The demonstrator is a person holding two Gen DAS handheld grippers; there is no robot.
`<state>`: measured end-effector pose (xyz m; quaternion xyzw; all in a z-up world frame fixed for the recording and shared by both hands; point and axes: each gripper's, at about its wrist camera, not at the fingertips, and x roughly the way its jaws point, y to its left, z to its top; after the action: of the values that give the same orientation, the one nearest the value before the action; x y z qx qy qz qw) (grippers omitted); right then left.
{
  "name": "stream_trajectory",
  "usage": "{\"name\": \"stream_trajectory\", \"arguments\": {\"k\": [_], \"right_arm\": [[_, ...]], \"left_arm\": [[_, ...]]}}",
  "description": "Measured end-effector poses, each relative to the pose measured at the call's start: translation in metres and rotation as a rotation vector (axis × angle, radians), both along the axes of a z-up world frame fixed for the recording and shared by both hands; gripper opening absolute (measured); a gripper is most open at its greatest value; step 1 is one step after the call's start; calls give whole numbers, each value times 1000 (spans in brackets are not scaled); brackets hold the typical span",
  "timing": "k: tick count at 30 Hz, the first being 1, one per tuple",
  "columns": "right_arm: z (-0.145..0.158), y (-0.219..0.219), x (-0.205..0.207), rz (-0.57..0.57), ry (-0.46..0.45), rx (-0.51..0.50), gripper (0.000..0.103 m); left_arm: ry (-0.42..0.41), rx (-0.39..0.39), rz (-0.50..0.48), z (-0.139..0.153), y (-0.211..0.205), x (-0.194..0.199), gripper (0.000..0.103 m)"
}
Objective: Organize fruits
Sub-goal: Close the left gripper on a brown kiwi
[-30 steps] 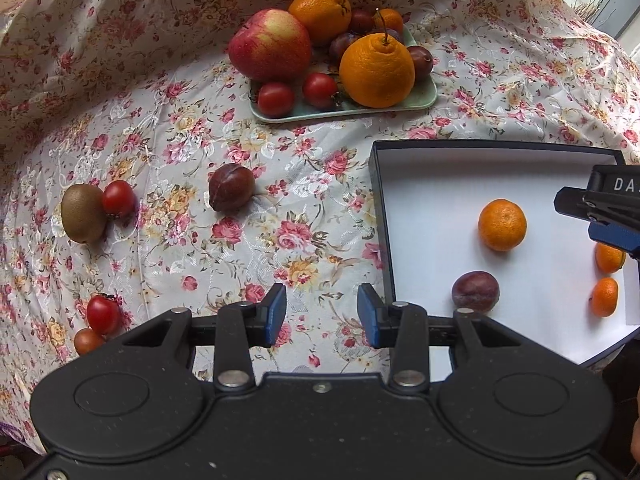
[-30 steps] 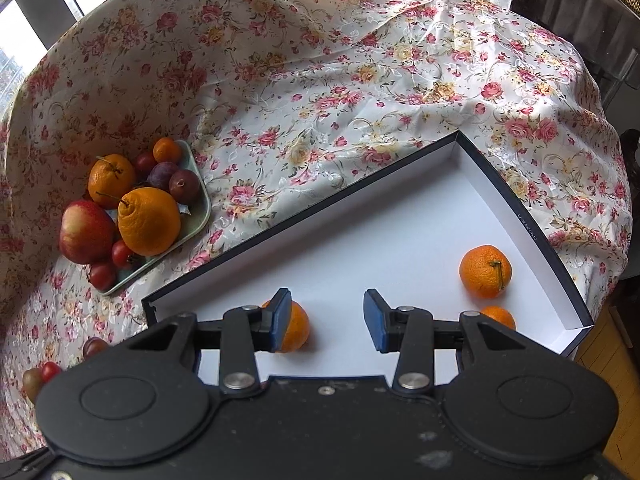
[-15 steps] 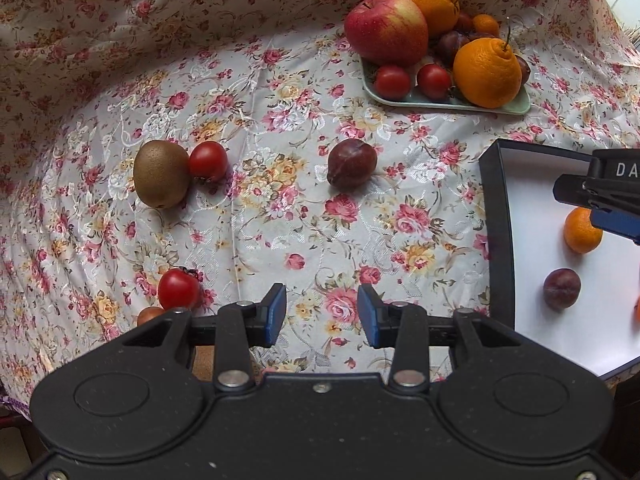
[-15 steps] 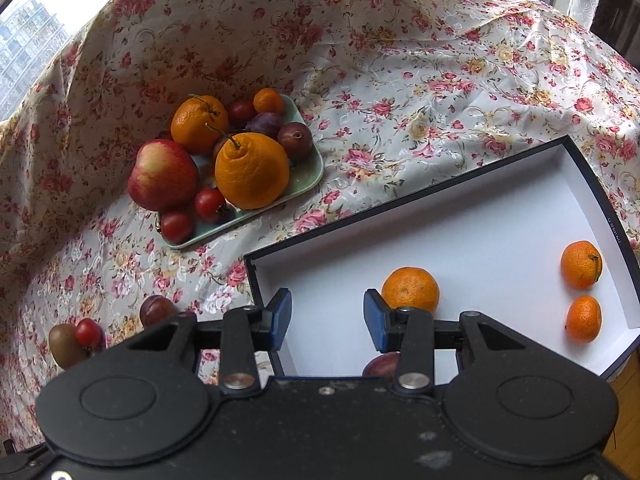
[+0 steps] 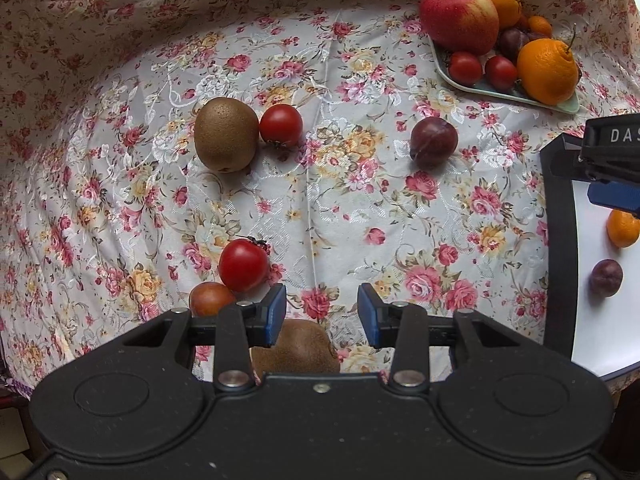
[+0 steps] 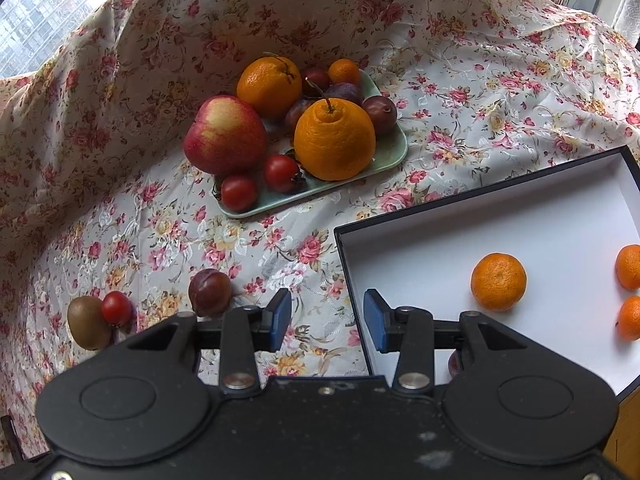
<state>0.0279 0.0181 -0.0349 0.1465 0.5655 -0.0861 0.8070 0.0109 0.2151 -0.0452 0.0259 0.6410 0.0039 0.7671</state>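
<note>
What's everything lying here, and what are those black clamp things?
Tablecloth: one, white with pink flowers, under everything.
Tray: one, pale green, far side of the cloth.
Box: one, black rim, white inside, on the right.
Apple: one, red, on the tray.
Large oranges: two, orange, on the tray.
Mandarins: four, orange; three in the box, one on the tray.
Plums: about six, dark purple; about four on the tray, one loose, one in the box.
Tomatoes: four, red; two on the tray, two loose.
Kiwis: two, brown, loose; one partly under the left gripper.
Small reddish-orange fruit: one, beside the near tomato, partly hidden.
Left gripper, right gripper: black, blue pads, jaws apart, empty.
</note>
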Motion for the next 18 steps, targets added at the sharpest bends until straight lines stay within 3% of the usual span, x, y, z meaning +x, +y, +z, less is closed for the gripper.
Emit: {"name": "stream_trajectory", "arguments": {"k": [14,18], "right_arm": [[-5,47,13,69,-3,24,43],[-4,60,11,106,-3,35,43]], "left_arm": [[27,-95,10,-4,37,-17,50],[27,-103,3,-6,40,-21,56]]}}
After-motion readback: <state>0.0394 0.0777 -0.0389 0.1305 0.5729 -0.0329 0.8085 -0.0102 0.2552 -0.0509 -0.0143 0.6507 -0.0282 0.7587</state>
